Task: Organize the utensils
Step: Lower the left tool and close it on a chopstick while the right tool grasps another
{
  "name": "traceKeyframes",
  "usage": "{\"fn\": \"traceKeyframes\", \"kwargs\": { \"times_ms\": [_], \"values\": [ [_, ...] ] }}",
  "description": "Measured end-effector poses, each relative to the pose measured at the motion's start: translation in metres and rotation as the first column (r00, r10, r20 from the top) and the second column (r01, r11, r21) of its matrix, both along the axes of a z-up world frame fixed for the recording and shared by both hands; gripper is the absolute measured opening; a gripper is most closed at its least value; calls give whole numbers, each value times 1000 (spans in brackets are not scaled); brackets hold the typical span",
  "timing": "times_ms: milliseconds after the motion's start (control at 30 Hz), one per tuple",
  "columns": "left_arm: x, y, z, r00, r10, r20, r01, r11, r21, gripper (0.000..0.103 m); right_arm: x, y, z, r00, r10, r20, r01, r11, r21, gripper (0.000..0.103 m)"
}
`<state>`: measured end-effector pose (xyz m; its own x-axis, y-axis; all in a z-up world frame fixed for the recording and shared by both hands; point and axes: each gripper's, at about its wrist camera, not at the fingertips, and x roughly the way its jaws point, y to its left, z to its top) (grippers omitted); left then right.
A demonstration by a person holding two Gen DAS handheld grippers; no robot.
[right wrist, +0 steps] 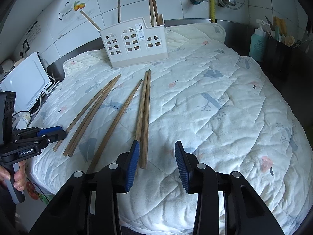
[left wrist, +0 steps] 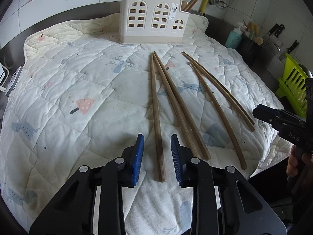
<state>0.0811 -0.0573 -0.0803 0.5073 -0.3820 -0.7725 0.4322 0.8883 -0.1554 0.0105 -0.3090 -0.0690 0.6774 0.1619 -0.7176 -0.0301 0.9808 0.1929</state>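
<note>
The left tongs (left wrist: 157, 156) are nearest, low over a white quilt (left wrist: 68, 90) that covers the bench. Their blue pads stand a little apart, one on each side of the near end of a stick (left wrist: 156, 117). The pads do not touch it.

The right tongs (right wrist: 157, 164) are part open too. Their left pad is right beside the near ends of two sticks (right wrist: 144, 117) that lie close together. Nothing sits between the pads but quilt. I cannot tell if that pad touches a stick.

Five long wooden sticks lie flat on the quilt, fanned out, with their far ends toward a cream holder (left wrist: 153, 19). In the left view one stick is alone, next come two together (left wrist: 176, 105), then two bent ones (left wrist: 217, 96) to the right.

The holder stands upright at the back of the quilt. It has little window holes. A few sticks (right wrist: 152, 4) stand in it already.

A hand (right wrist: 19, 174) grips the left tongs' handle.
</note>
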Motion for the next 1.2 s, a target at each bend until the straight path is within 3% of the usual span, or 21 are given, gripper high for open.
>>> {"fn": "traceKeyframes", "kwargs": {
  "times_ms": [267, 333, 833, 900, 1067, 1200],
  "values": [
    [6, -5, -5, 1000, -5, -12, 5, 1000, 16, 23, 2, 7, -7, 999, 30, -19, -30, 1000, -1, 14],
    [7, -5, -5, 1000, 4, -12, -4, 999, 33, 19, 4, 9, -7, 999, 40, -19, -40, 999, -6, 13],
    [13, -13, -6, 1000, -14, 8, 14, 998, 64, 19, 22, 27, -12, 996, 84, -33, -88, 988, -124, 12],
    [14, -11, -7, 1000, -12, 1, 12, 998, 53, 19, 23, 25, -12, 997, 73, -33, -77, 989, -125, 7],
    [19, -11, -7, 999, 31, -9, -30, 998, 50, 13, 22, 19, -13, 998, 57, -33, -60, 992, -112, 7],
    [17, -21, -6, 999, 36, 22, -38, 994, 99, 12, 24, 21, -14, 998, 57, -28, -60, 991, -120, 7]
  ]
}}
